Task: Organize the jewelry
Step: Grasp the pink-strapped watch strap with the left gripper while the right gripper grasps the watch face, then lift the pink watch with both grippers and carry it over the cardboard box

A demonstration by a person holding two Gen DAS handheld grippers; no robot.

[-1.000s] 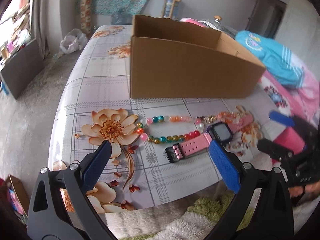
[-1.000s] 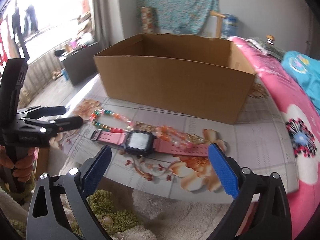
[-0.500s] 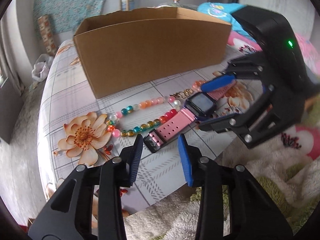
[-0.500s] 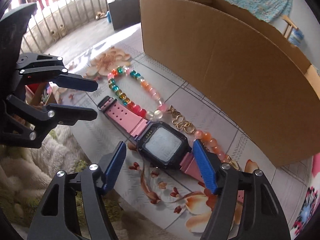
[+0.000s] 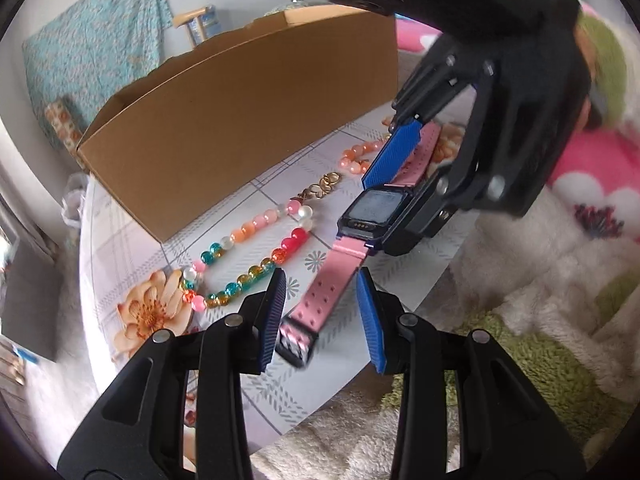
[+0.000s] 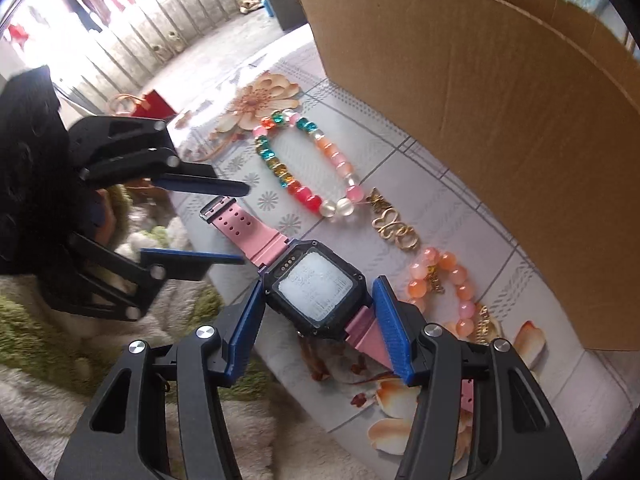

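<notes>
- The square black case of the pink watch [image 6: 316,288] is bracketed by the ribbed blue pads of the right tongs [image 6: 318,322]; contact cannot be told.
- Its perforated strap is straddled by the left tongs [image 5: 320,312], held apart.
- The watch lies flat on the floral surface [image 5: 132,236], near a round glossy bead bracelet [image 6: 304,164] and a cardboard box [image 5: 240,120].

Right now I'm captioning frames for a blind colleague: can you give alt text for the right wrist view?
The right gripper straddles the dark face of a pink-strapped watch on a floral tablecloth, jaws open. The left gripper brackets the strap's far end, beside a multicolored bead bracelet and cardboard box.
</notes>
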